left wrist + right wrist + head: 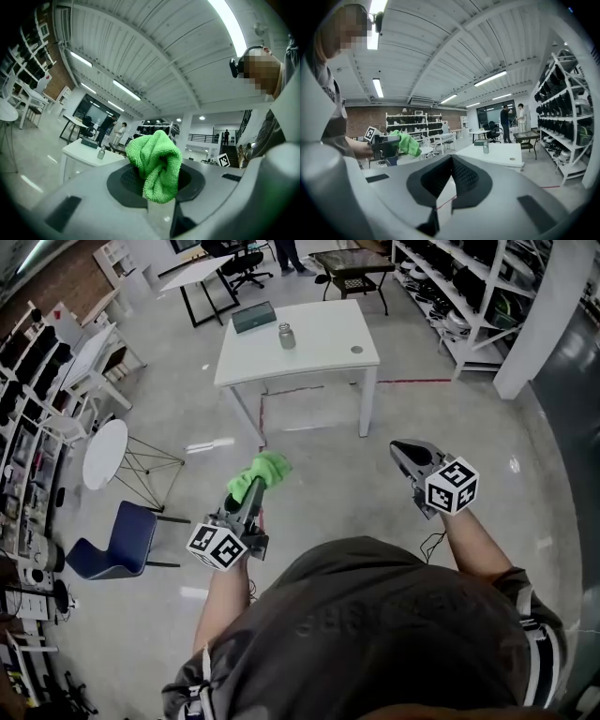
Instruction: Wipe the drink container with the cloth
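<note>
The drink container (287, 336), a small metal bottle, stands upright on the white table (323, 357) well ahead of me; it also shows as a bottle (101, 152) and a bottle (486, 147) in the two gripper views. My left gripper (251, 487) is shut on a bunched green cloth (262, 471), held in the air over the floor, far from the table. The cloth (157, 164) fills the space between the jaws. My right gripper (402, 449) hovers level with it to the right, jaws together and holding nothing. The right gripper view shows the cloth (406, 143) off to its left.
A dark green flat case (254, 317) and a small round disc (356, 350) also lie on the table. A round white side table (105, 454) and a blue chair (117, 542) stand to my left. Storage shelves (469, 296) line the right wall. Two people stand at the far end.
</note>
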Tool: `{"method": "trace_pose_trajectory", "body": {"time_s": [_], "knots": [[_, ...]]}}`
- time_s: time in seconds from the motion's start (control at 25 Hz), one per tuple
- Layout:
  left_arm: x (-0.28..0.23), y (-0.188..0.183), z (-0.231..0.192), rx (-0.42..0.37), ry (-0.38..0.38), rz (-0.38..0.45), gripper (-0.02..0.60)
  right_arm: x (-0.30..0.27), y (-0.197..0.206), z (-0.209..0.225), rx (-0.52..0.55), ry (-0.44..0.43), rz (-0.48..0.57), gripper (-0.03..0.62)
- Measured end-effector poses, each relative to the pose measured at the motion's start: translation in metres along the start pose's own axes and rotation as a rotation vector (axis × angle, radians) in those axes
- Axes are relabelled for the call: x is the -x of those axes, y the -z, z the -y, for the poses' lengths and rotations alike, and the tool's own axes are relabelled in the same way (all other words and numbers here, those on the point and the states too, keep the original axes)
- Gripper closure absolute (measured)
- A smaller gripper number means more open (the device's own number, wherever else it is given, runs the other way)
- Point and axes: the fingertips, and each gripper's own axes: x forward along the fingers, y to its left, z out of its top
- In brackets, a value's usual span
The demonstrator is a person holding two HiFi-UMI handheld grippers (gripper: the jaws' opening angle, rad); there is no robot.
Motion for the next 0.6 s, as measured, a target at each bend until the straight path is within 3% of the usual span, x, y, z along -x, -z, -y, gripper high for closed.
{"method": "trace_pose_trajectory", "body": {"time_s": [0.32, 0.6], "knots": [[-0.015, 0.013, 0.027, -0.011, -0.011, -0.012, 0.495, 0.021, 0.007, 0.014, -0.011, -0.026, 0.009, 0.603], [-0.021, 0.015, 0.012, 0.0, -0.009, -0.01, 0.495, 0.006, 0.007, 0.012, 0.005, -0.04, 0.002, 0.603]]}}
